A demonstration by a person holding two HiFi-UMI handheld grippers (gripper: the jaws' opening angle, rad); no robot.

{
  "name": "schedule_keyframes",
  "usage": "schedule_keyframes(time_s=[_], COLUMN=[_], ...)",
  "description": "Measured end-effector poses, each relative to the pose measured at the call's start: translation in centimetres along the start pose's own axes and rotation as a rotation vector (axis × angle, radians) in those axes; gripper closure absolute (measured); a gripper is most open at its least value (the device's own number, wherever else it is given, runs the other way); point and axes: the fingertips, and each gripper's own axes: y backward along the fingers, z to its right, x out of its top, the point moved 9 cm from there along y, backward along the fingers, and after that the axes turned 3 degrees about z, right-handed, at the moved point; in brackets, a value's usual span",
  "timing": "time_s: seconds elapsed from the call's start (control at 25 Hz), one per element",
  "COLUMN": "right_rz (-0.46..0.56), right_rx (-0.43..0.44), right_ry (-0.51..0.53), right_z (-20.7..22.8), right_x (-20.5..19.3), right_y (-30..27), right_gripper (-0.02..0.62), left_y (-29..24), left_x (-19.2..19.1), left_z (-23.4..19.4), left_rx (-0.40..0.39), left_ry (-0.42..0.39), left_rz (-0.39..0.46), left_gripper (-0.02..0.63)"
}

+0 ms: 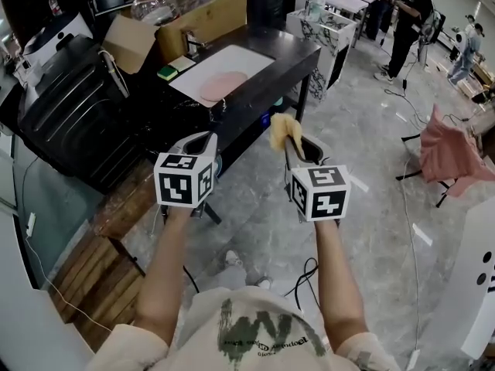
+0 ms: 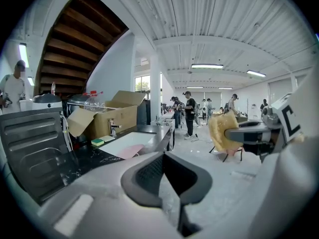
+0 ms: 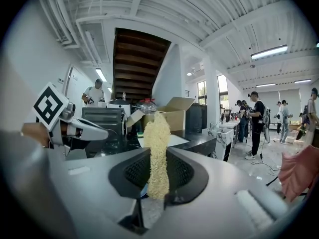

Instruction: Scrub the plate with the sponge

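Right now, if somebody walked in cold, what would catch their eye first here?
First, the shaggy yellow sponge pinched upright in the right gripper, held in mid-air over the floor. Next, the pink plate lying in the white sink of the black counter ahead, well apart from both grippers. The left gripper is alongside the right one, shut on nothing.
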Motion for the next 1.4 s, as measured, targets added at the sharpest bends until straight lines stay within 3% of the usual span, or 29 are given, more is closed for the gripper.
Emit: schedule_keyframes(time_s=[0.32,0.64,0.96,1.4], right_rz=[-0.023,-0.029,-0.048,-0.073], right_rx=[0.015,0.038,0.047,0.054], right_ry=[0.013,0.031,0.031,0.041], right_z=[2.2,5.3,7.5,8.0], right_x=[-0.6,0.9,3.1,4.5], right_y=[-4.0,-11.1,-18.8,-27.5], right_gripper=[0.535,0.535,0.535,0.535], left_y=[-4.3,-11.6,-17.8,-24.2], left_x=[0.5,2.7,5.6,6.6], left_z=[-1.2,-2.9,-6.9,-12.3], left_rx=[0.003,-0.052,-0.072,-0.070], left_ry=[0.018,0.005,0.028,0.060], left_rz=[0.012,0.017,0.019,0.006], left_gripper=[0.603,0.603,0.603,0.603])
